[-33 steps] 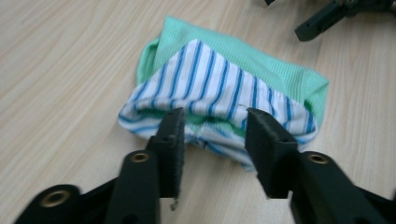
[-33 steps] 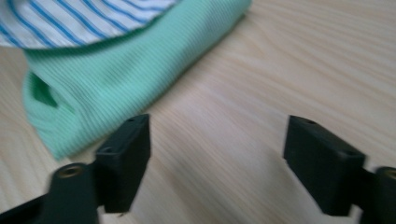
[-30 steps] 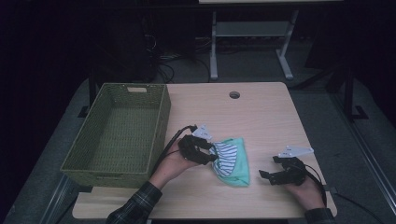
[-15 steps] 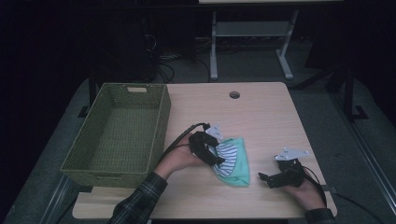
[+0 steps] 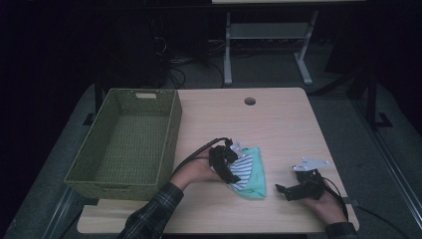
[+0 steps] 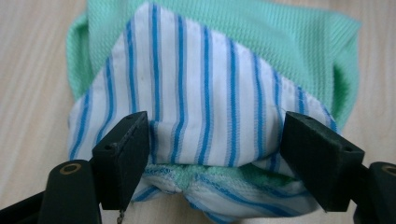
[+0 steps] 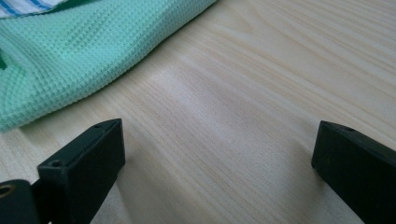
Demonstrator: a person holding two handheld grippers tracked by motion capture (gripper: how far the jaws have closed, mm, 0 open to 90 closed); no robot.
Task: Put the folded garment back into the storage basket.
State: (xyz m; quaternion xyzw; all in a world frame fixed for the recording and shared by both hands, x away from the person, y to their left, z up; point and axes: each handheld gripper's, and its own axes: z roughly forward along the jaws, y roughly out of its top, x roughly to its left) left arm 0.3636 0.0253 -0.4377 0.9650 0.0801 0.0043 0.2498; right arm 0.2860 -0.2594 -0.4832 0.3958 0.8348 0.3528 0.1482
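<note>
A folded cloth (image 5: 250, 173), mint green with a white and blue striped panel on top, lies flat on the wooden table (image 5: 268, 129). My left gripper (image 5: 232, 173) rests low over its left part. In the left gripper view the left gripper (image 6: 212, 158) has its jaws spread on either side of the cloth's (image 6: 210, 88) striped fold; they have just been opening and do not pinch it. To the right of the cloth, my right gripper (image 5: 283, 191) lies on the table, open. In the right gripper view the right gripper (image 7: 215, 158) has bare wood between its jaws and the cloth (image 7: 70, 56) beyond.
A green woven basket (image 5: 171, 130) stands on the left side of the table, close to the left forearm. A round cable hole (image 5: 250, 101) sits near the table's far edge. Bare wood stretches behind and to the right of the cloth.
My left hand has slid right and sunk onto the cloth, and its jaws have spread wider. The right gripper has stayed where it was.
</note>
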